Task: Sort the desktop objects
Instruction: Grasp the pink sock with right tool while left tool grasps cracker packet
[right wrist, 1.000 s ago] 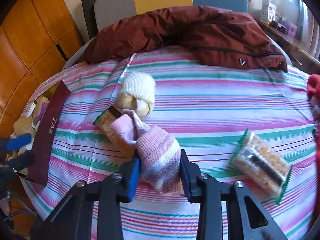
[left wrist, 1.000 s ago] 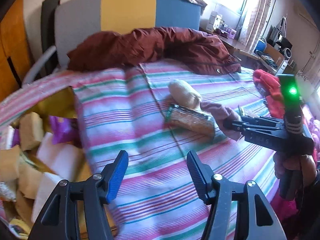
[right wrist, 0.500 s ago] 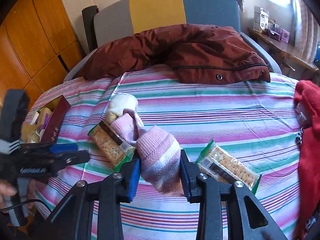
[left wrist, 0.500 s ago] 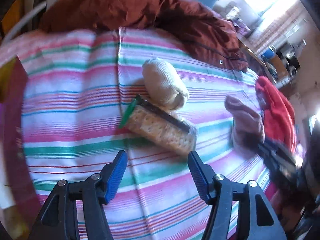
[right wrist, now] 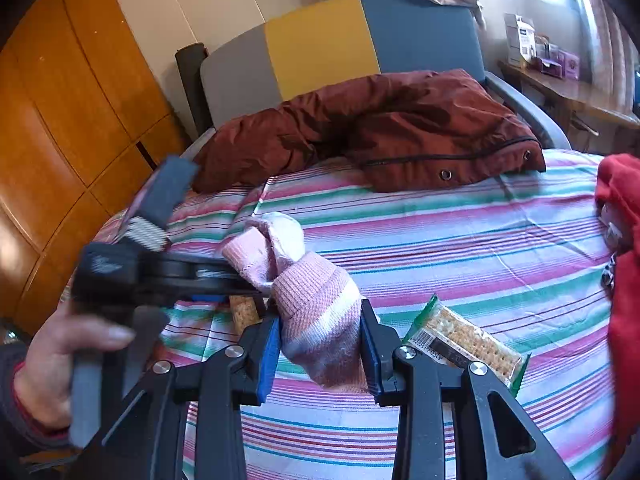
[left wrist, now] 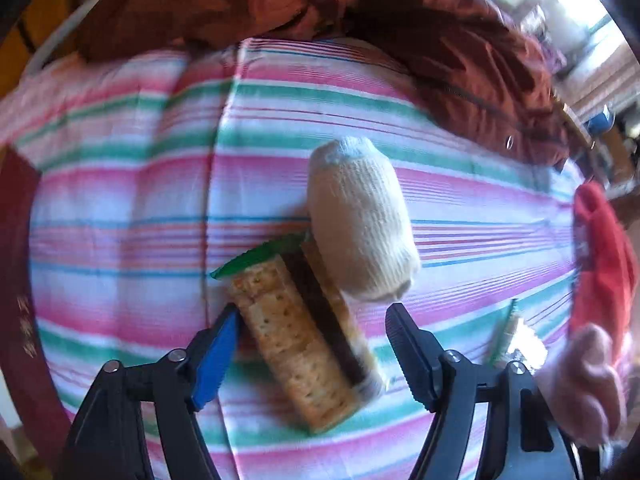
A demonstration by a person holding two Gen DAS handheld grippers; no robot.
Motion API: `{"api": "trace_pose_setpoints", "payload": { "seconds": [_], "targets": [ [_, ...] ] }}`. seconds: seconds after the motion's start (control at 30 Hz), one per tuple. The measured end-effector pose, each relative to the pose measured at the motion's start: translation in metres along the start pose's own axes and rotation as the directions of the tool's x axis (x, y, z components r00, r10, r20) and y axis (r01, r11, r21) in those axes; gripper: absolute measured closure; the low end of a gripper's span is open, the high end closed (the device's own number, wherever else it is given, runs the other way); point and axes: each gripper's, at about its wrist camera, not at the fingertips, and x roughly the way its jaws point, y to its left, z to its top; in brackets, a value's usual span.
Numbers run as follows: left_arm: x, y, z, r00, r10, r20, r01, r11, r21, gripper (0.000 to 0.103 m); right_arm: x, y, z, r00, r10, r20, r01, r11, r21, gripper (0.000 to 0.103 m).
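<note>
In the left wrist view a clear cracker pack (left wrist: 304,332) with a green end lies on the striped cloth (left wrist: 120,208). It touches a rolled white sock (left wrist: 360,220). My left gripper (left wrist: 311,316) points steeply down over the pack. Its jaws are opening, and the pack lies between them with no pad touching it. My right gripper (right wrist: 320,322) is shut on a pink striped sock (right wrist: 312,292), held above the cloth. A second cracker pack (right wrist: 468,340) lies to the right of it. The left tool and a hand (right wrist: 60,360) fill the lower left of the right wrist view.
A maroon jacket (right wrist: 380,128) lies across the far side of the cloth. A red garment (right wrist: 624,260) is at the right edge. A dark red box flap (left wrist: 16,280) stands at the left edge. Behind are a grey, yellow and blue chair back (right wrist: 320,40) and a wooden cabinet (right wrist: 60,100).
My left gripper swung down from the box side to straddle the cracker pack, its jaws widening. My right gripper rose a little, lifting the pink sock off that pack.
</note>
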Motion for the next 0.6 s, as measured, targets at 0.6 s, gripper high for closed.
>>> {"api": "trace_pose_setpoints", "payload": {
  "seconds": [0.6],
  "targets": [
    [-0.036,0.031,-0.073,0.973,0.003,0.232,-0.07,0.958,0.279,0.053,0.015,0.006,-0.01,0.999,-0.011,-0.046,0.01,1.0,-0.022,0.067]
  ]
}}
